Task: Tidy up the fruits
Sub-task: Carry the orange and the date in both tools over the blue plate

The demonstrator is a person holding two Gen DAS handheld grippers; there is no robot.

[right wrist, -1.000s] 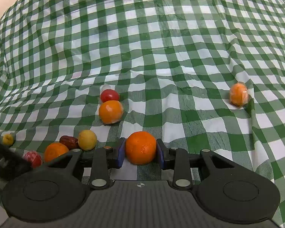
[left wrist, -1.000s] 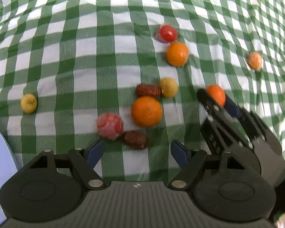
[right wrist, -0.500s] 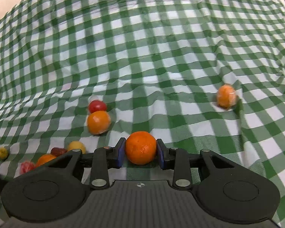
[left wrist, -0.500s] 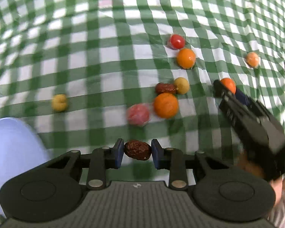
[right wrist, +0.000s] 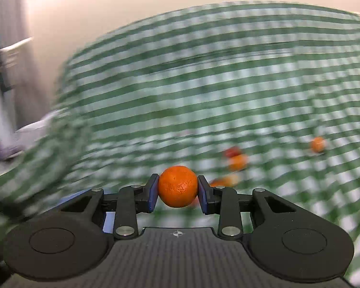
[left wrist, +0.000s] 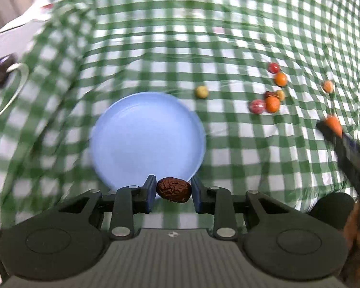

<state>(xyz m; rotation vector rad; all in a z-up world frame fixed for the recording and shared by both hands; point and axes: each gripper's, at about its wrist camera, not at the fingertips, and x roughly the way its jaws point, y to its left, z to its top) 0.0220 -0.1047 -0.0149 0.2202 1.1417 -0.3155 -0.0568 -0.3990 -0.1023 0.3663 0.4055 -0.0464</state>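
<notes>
My left gripper is shut on a wrinkled brown date, held above the near rim of a light blue plate. My right gripper is shut on an orange mandarin, raised over the cloth; in the left wrist view it shows at the right edge as a dark shape with the mandarin at its tip. Loose fruits lie on the cloth to the right of the plate: a yellow one, a pink one, an orange and a red one.
A green and white checked cloth covers the table. A further orange fruit lies far right, also seen as the lone orange fruit in the blurred right wrist view. The table's left edge and a pale wall show beyond the cloth.
The left gripper closed on the date, lifted it and swung left until the blue plate came under it. The right gripper rose and moved left with the mandarin; the loose fruits drifted right in both views.
</notes>
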